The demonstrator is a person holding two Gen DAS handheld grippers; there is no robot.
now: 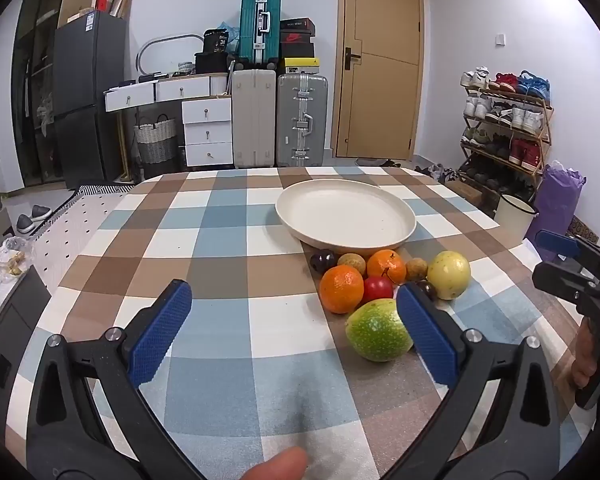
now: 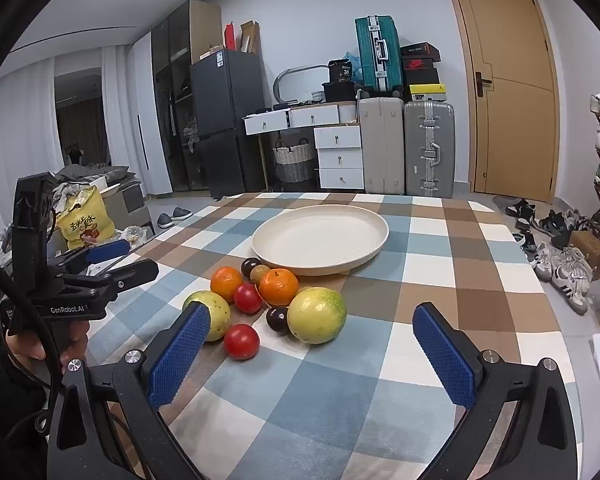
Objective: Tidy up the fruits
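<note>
A cream plate (image 1: 346,212) (image 2: 320,234) stands empty on the checked tablecloth. In front of it lies a cluster of fruit: two oranges (image 1: 342,288) (image 2: 278,286), a green fruit (image 1: 378,330) (image 2: 206,312), a yellow-green fruit (image 1: 450,274) (image 2: 317,315), red fruits (image 1: 378,288) (image 2: 242,341), dark plums (image 1: 323,260) (image 2: 278,319) and small brown fruits (image 1: 352,263). My left gripper (image 1: 294,312) is open, left of the cluster, its right pad beside the green fruit. My right gripper (image 2: 312,344) is open, just before the yellow-green fruit. Both are empty.
The checked table (image 1: 220,240) (image 2: 440,280) ends at the left and right. Suitcases (image 1: 280,120), drawers, a fridge, a door and a shoe rack (image 1: 504,128) stand behind. A yellow snack bag (image 2: 84,220) lies to the left.
</note>
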